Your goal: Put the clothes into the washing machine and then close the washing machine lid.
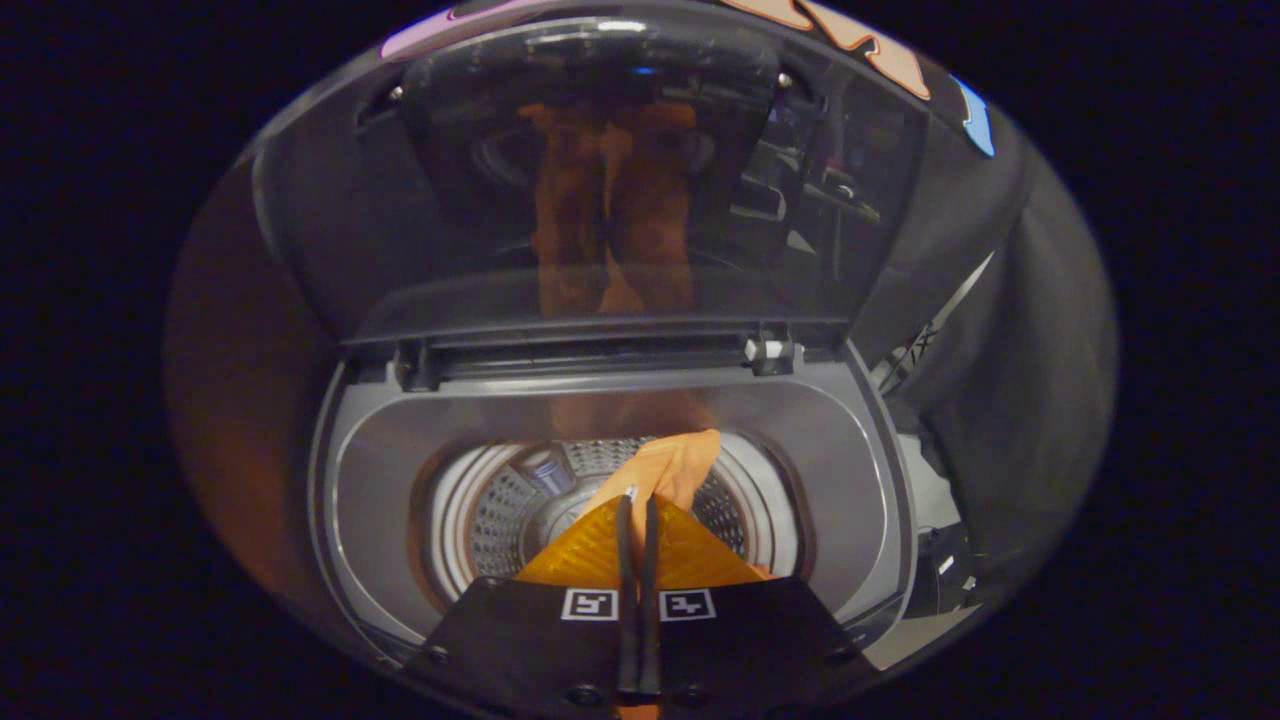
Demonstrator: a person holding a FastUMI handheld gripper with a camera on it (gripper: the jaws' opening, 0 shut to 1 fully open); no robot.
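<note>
An orange cloth is pinched between the nearly closed fingers of the gripper, apparently hanging over the open washer's drum; the lid is raised.

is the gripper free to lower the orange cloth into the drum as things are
Probably yes: the lid stands open behind, the drum lies open just beyond the fingers, and the gripper, shut on the orange cloth, hangs over it.

Dim, fisheye-warped (glare on lid)
</note>
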